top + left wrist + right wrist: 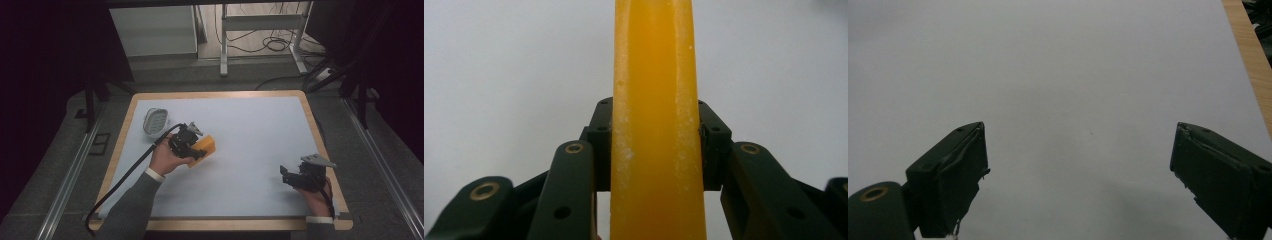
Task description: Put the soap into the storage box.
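Gripping an orange block (206,145), the left gripper (192,141) has both jaws pressed flat against its two broad faces; the left gripper view shows the block (655,120) edge-on, running up between the black pads (603,145) and well past them. Block surface is smooth and waxy, with pale speckling along its edges. Whether the block touches the sheet or hangs just above it cannot be told.

Block position: on the left half of the white sheet (250,150) that covers the table (116,150), somewhat left of the sheet's middle. The left hand (167,159) wraps the gripper body from the near side, grey sleeve (132,205) trailing toward the near-left corner. A black cable (125,175) runs from the gripper back over the table's near-left edge.

Beyond and left of the block, near but apart from it, lies a small oval dish (155,121), pale, with a ridged or dimpled inside; detail too small to resolve.

Well right of the block, close to the sheet's near-right edge, the right gripper (290,176) rests in the right hand (316,197), grey three-cornered plate (317,160) on top. Its jaws stand wide apart with nothing between them; in the right gripper view (1078,175) bare white sheet shows between the pads (955,180), with the wooden table edge (1248,55) at upper right.
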